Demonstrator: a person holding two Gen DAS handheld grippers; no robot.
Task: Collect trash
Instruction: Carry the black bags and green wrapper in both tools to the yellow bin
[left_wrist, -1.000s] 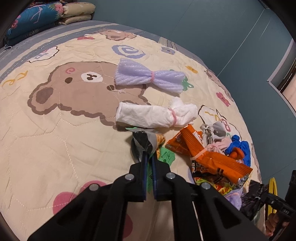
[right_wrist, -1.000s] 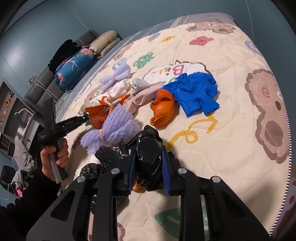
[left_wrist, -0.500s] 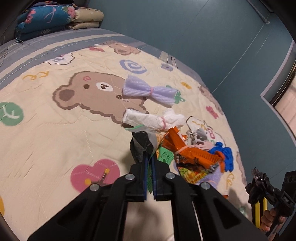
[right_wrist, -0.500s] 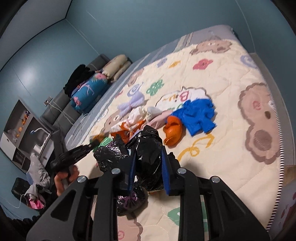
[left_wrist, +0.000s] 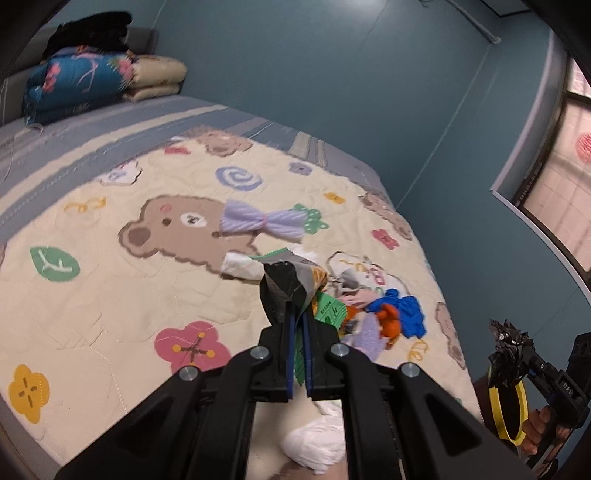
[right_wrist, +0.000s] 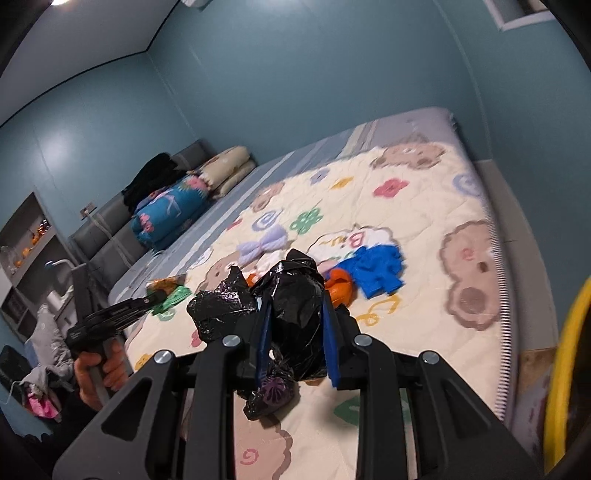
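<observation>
Both lifted off bed (left_wrist: 110, 295) – left hand-held gripper (left_wrist: 297, 325) clamped on crumpled foil snack wrapper (left_wrist: 291, 284), right hand-held gripper (right_wrist: 295, 332) clamped on crinkled black plastic bag (right_wrist: 291, 314) – bagging judged next.

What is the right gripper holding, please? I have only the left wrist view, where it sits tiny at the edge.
Observer: The right gripper is clamped on a crumpled black plastic bag, with part of the bag hanging below the fingers.
Operator: Thank you. Is anything beside that gripper that I cannot see?
Observer: A curved yellow rim fills the right edge of the right wrist view; what it belongs to I cannot tell.
Operator: And how does my left gripper look from there?
Observer: The left gripper is shut on a snack wrapper, held clear above the bed's edge by a hand.
</observation>
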